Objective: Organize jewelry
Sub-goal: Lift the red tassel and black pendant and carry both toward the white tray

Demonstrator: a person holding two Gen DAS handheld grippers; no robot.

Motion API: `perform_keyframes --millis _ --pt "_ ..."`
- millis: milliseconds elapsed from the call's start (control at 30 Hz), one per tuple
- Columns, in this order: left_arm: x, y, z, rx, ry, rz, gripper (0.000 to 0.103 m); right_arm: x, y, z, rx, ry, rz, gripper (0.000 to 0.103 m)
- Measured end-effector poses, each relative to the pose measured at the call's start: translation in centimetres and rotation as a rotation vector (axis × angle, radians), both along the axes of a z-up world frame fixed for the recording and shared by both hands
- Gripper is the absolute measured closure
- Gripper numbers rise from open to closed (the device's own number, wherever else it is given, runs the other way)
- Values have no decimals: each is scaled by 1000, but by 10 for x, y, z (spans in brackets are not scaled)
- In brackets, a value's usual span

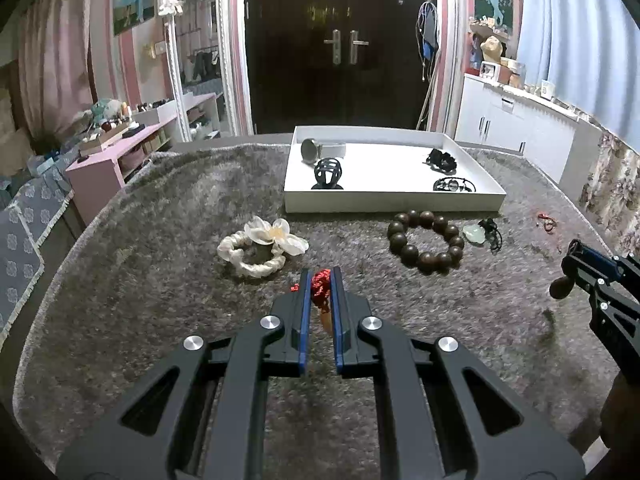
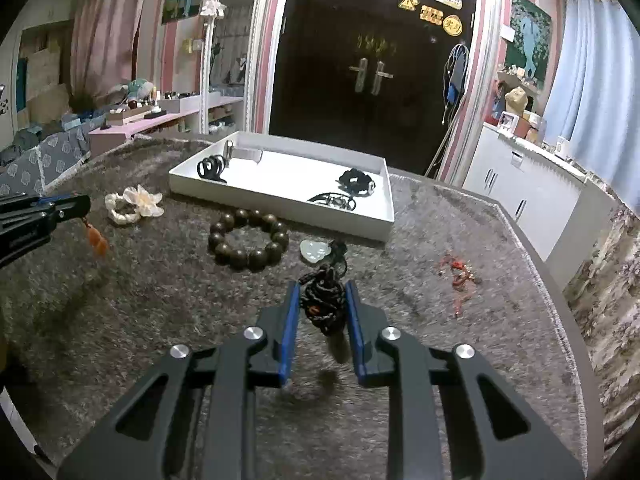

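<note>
Both tongs are lifted off the shaggy grey rug (image 1: pixel 160 320) and each has something pinched. The left gripper (image 1: pixel 321 276) is closed down on a bunched red knotted cord with an orange teardrop pendant (image 1: pixel 322 294) hanging below its blue pads (from the right wrist view that pendant dangles clear of the rug). The right gripper (image 2: pixel 323 288) is clamped on a black braided cord with a dark brown pendant (image 2: pixel 323 306) drooping under it, possibly wood, hard to tell in the blur.

Just past them lie a dark brown wooden bead bracelet (image 2: pixel 248 244), a pale green jade pendant on black cord (image 2: pixel 316 250) to its right, and a cream fabric flower scrunchie (image 1: pixel 260 248) on the left. A small red string piece (image 2: pixel 456 272) sits far right. The shallow white tray (image 1: pixel 392 202) at the far side holds a silver watch (image 1: pixel 316 150) and three black pieces.
</note>
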State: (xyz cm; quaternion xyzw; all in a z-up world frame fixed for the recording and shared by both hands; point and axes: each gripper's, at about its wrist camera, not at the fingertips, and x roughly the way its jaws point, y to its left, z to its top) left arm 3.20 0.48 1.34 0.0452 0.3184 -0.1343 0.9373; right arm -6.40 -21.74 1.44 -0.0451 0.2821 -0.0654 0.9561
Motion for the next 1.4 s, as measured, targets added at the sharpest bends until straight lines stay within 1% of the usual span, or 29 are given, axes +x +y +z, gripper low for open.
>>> perform_keyframes --millis 333,667,833,933,1033,1133,1167,1233,1267,1400 --pt "-10 -4 17 12 -54 -20 96 -10 -2 12 -6 -33 -4 80" --pt "-11 -6 28 16 -87 -17 96 -12 -7 18 -8 -53 -17 80" --pt "-9 -7 31 23 -98 -18 96 -11 -9 23 -5 -66 -14 80" --pt "-1 -8 35 14 -86 -25 96 -6 -12 27 5 -71 -9 80" --pt "10 -16 43 34 -98 -39 96 5 -22 36 55 -81 3 80" --pt "35 -31 54 34 -100 -75 96 21 -30 48 63 -100 15 80" --pt "42 -34 56 31 -99 -80 96 30 -34 53 64 -107 21 80" --pt "62 -47 61 50 -119 -80 96 51 -42 61 73 -115 27 80" --pt "77 -54 63 55 -111 -81 96 66 -47 66 73 -113 33 80" --pt "129 -80 60 94 -90 -57 96 122 -61 73 74 -68 50 80"
